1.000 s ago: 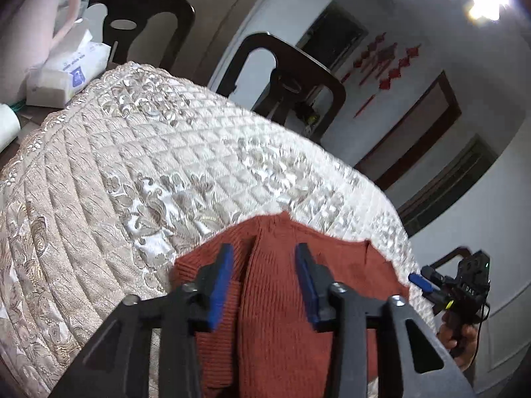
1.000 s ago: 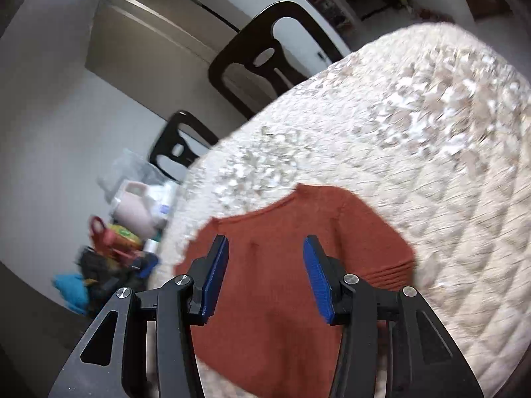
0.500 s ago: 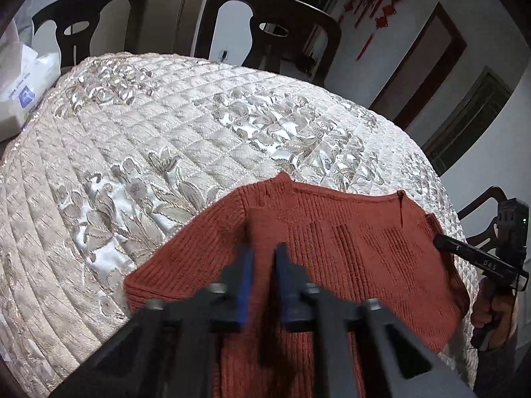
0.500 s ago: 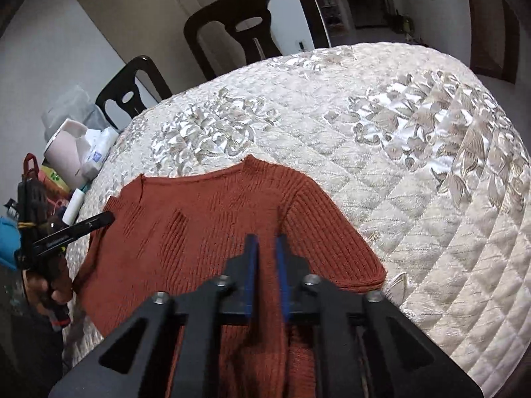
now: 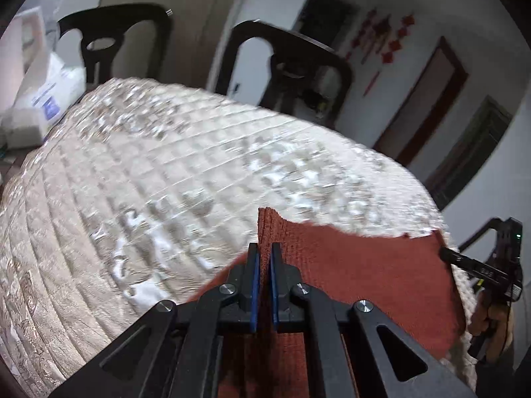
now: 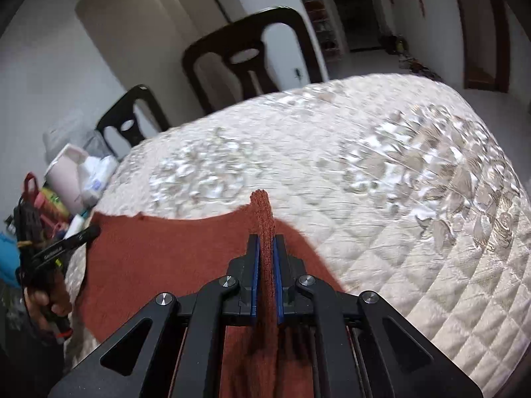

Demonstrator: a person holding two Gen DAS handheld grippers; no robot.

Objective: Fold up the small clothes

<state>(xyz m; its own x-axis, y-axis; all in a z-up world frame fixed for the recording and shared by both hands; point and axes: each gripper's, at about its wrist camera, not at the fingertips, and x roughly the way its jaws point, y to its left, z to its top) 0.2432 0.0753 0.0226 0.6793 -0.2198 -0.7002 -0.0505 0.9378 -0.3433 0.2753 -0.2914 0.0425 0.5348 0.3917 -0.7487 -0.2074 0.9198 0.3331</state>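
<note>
Take the quilted table cover as your landmark. The sweater lies on its near edge, a ridge of knit pinched in your left gripper and another in your right gripper. Two chairs stand behind the cover. The tissue pack sits just off its far left corner.
</note>
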